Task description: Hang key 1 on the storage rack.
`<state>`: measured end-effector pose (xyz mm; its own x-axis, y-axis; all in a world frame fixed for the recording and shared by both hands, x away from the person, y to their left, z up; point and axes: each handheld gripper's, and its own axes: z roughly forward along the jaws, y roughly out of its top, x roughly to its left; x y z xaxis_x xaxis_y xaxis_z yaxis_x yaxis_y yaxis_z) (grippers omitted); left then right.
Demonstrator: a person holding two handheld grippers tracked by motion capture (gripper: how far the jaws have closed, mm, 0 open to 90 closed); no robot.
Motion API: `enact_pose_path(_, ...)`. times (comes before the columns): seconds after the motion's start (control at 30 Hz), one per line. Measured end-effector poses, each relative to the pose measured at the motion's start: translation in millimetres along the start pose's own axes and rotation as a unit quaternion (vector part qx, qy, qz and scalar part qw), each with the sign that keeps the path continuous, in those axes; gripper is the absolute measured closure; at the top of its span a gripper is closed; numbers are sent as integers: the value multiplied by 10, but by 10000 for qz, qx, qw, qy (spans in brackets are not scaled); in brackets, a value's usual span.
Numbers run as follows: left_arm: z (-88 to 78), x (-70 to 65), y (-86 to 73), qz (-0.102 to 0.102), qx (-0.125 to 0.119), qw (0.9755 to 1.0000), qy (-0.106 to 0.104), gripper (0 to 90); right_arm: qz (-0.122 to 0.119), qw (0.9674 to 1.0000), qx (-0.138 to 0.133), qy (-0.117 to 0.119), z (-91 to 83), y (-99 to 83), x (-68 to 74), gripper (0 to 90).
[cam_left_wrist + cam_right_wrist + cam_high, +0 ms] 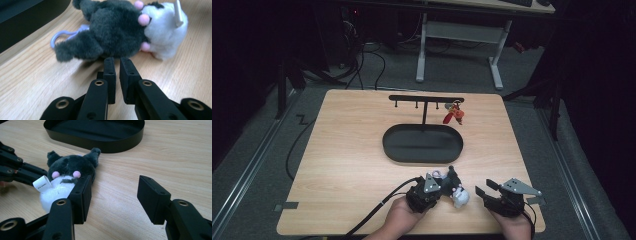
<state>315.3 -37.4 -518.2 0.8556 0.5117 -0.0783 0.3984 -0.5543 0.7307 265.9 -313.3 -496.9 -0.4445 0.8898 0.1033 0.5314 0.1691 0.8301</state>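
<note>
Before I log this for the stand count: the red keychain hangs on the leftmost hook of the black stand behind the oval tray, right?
Not quite. The red keychain hangs near the right end of the black stand, not the leftmost hook; the high view shows it. The stand is indeed behind the oval tray.

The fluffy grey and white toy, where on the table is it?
In the high view the plush toy lies on the wooden table's near edge, between the left gripper and right gripper, just in front of the black oval tray.
</note>
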Motion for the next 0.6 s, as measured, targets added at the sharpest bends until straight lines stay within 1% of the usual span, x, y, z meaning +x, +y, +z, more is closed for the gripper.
enact_pose_path(0.1, 43, -41, 46, 12, -22, 9999, -101, 836, 0, 10000, 3, -8, 3, -3, -8, 455)
enact_pose_path(0.2, 61, -73, 50, 105, -11, 9999, -121, 834, 28, 10000, 14, -2, 2, -10, -25, 455)
enact_pose_path(0.3, 30, -43, 4, 118, -6, 9999, -95, 820, 30, 10000, 21, -10, -5, -14, -33, 455)
enact_pose_path(0.37, -60, 32, -82, 103, -38, 9999, -27, 787, 61, 10000, 27, -19, -16, -24, -38, 454)
enact_pose_path(0.4, -201, 155, -194, 53, -73, 9999, 127, 774, 62, 10000, 32, -19, -19, -26, -42, 454)
enact_pose_path(0.43, -285, 231, -257, 33, -93, 9996, 247, 756, 58, 10000, 30, -20, -21, -27, -46, 454)
enact_pose_path(0.47, -285, 231, -257, 33, -93, 9996, 247, 729, 58, 10000, 30, -20, -21, -27, -46, 454)
enact_pose_path(0.5, -464, 405, -390, 25, -97, 9981, 603, 710, 75, 10000, 31, -24, -18, -31, -50, 454)
enact_pose_path(0.53, -464, 405, -390, 25, -97, 9981, 603, 694, 75, 10000, 31, -24, -18, -31, -50, 454)
enact_pose_path(0.6, -645, 602, -513, -70, -24, 9960, 887, 678, 86, 9999, 46, -26, -11, -32, -52, 454)
